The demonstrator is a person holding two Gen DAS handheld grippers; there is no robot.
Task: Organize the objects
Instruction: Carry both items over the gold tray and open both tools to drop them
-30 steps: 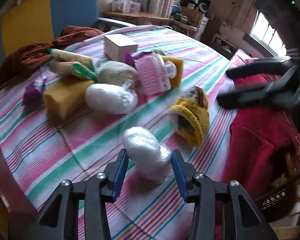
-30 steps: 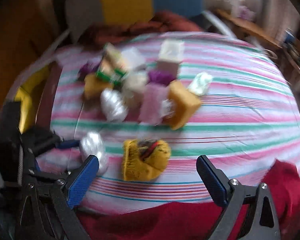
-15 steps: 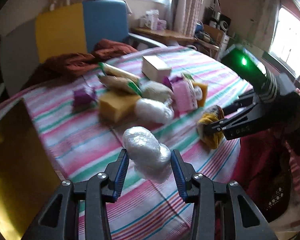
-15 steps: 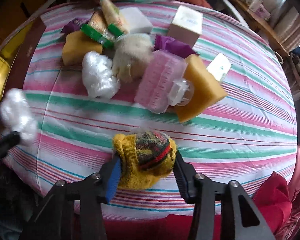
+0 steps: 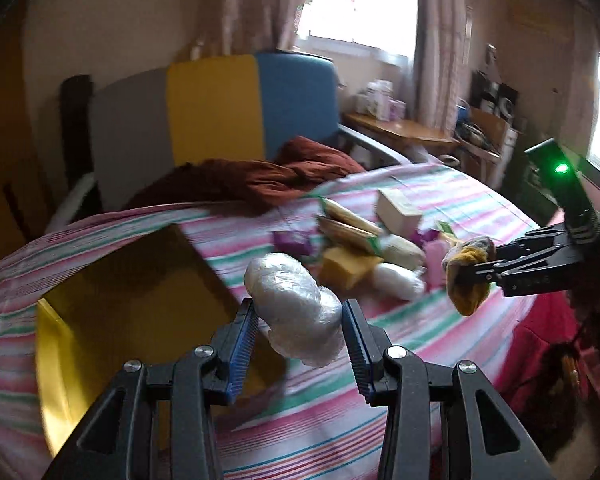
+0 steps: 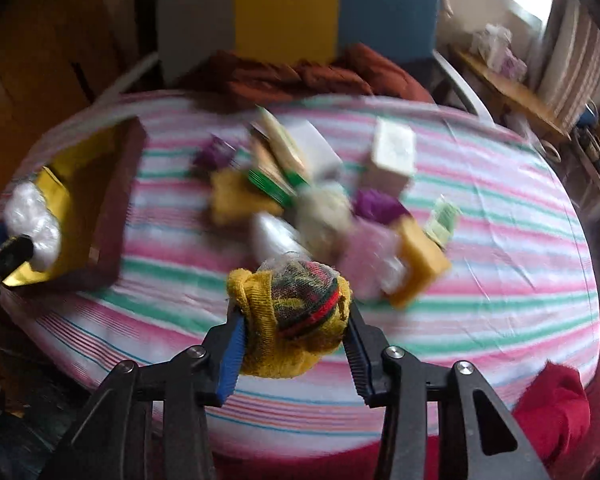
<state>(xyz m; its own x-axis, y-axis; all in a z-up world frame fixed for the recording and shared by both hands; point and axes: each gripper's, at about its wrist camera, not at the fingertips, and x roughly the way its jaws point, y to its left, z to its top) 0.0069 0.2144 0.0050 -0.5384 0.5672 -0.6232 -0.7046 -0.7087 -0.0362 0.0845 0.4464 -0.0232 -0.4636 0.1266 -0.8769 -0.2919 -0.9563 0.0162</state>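
My left gripper (image 5: 298,322) is shut on a white plastic-wrapped bundle (image 5: 296,312) and holds it in the air over the near edge of a gold-lined box (image 5: 112,312). The bundle also shows at the left of the right wrist view (image 6: 34,226), by the box (image 6: 84,200). My right gripper (image 6: 294,330) is shut on a yellow knitted sock ball (image 6: 292,316) with a red and green patch, lifted above the striped tablecloth (image 6: 480,280). The left wrist view shows that gripper (image 5: 466,276) at the right, holding the sock ball (image 5: 466,280).
A pile lies mid-table: yellow sponges (image 6: 420,264), a pink brush pack (image 6: 374,248), a white box (image 6: 392,156), green-edged packets (image 6: 276,160), purple wrappers (image 6: 376,204), another white bundle (image 6: 274,236). Dark red cloth (image 5: 260,176) and a blue-yellow chair (image 5: 220,108) stand behind.
Both grippers have lifted their loads off the cloth. The left has carried the white bundle leftwards to the gold box. The right has raised the sock ball.
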